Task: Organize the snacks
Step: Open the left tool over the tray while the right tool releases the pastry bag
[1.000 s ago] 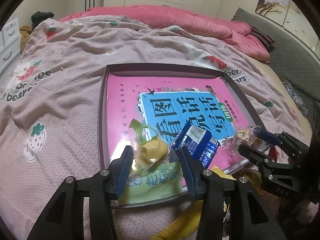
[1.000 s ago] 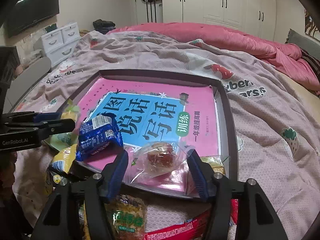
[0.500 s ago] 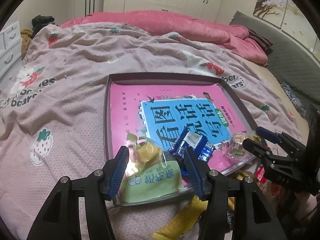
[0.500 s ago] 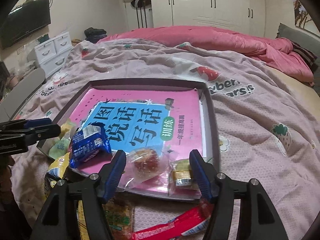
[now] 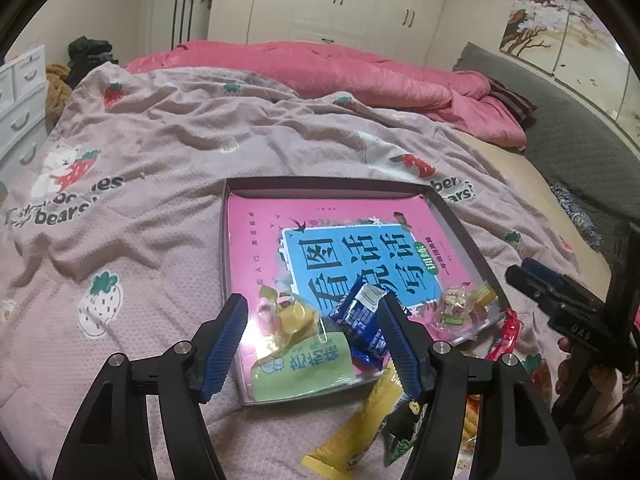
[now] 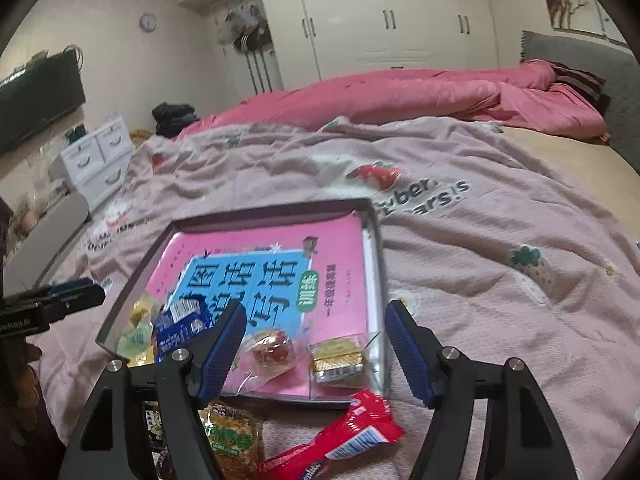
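Note:
A dark-rimmed tray (image 5: pixel 224 240) lined with a pink and blue book lies on the bed. At its near edge rest a green and yellow packet (image 5: pixel 298 364), a blue packet (image 5: pixel 360 320) and a clear-wrapped pastry (image 6: pixel 272 352) beside a gold-wrapped snack (image 6: pixel 340 360). My left gripper (image 5: pixel 312 320) hovers just above the green packet with its jaws opening; the pads touch nothing. My right gripper (image 6: pixel 316 320) hangs over the pastry and the gold snack, its jaws also opening, with nothing gripped. Each gripper shows at the edge of the other's view, the right gripper (image 5: pixel 536 276) and the left gripper (image 6: pixel 60 304).
Loose snacks lie on the strawberry-print blanket (image 5: pixel 120 240) in front of the tray: a yellow packet (image 5: pixel 352 432), a red packet (image 6: pixel 340 440) and a green-orange packet (image 6: pixel 232 436). A pink quilt (image 5: pixel 320 68) is bunched at the far side. White drawers (image 6: pixel 96 160) stand left.
Both grippers' jaws have spread wider and both have pulled back and up from the tray. The green packet and the clear-wrapped pastry now lie free in the tray. The right view has rolled.

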{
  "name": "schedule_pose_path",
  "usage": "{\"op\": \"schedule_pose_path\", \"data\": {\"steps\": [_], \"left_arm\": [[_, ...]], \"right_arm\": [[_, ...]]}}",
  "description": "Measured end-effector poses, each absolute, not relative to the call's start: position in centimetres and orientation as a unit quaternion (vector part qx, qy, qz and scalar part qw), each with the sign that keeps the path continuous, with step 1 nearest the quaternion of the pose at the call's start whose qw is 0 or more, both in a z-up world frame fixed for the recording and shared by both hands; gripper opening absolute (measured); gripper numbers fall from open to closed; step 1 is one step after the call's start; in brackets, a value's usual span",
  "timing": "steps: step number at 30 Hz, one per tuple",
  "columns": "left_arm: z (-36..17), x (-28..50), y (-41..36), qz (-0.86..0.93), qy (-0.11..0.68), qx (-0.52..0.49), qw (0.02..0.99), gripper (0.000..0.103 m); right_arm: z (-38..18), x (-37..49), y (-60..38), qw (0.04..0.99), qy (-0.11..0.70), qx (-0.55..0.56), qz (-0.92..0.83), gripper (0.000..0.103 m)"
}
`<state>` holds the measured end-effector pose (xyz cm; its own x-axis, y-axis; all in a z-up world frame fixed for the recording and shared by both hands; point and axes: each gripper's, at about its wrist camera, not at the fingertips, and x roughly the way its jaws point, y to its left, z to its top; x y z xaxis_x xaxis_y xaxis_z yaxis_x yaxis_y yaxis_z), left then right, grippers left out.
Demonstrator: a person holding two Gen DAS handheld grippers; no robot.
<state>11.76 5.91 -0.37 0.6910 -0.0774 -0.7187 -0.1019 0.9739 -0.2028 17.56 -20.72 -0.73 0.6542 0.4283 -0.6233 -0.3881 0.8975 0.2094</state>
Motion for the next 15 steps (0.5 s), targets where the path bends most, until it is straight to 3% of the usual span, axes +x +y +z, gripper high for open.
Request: {"op": "schedule_pose_path", "data": {"steps": [15], "left_arm": [[1.2,10.3,5.9,0.004,0.376,-0.109,0.92,0.075]], "right_arm": [[1.2,16.1,-23.2,0.917,0.331,0.068,0.213,0.075]]}}
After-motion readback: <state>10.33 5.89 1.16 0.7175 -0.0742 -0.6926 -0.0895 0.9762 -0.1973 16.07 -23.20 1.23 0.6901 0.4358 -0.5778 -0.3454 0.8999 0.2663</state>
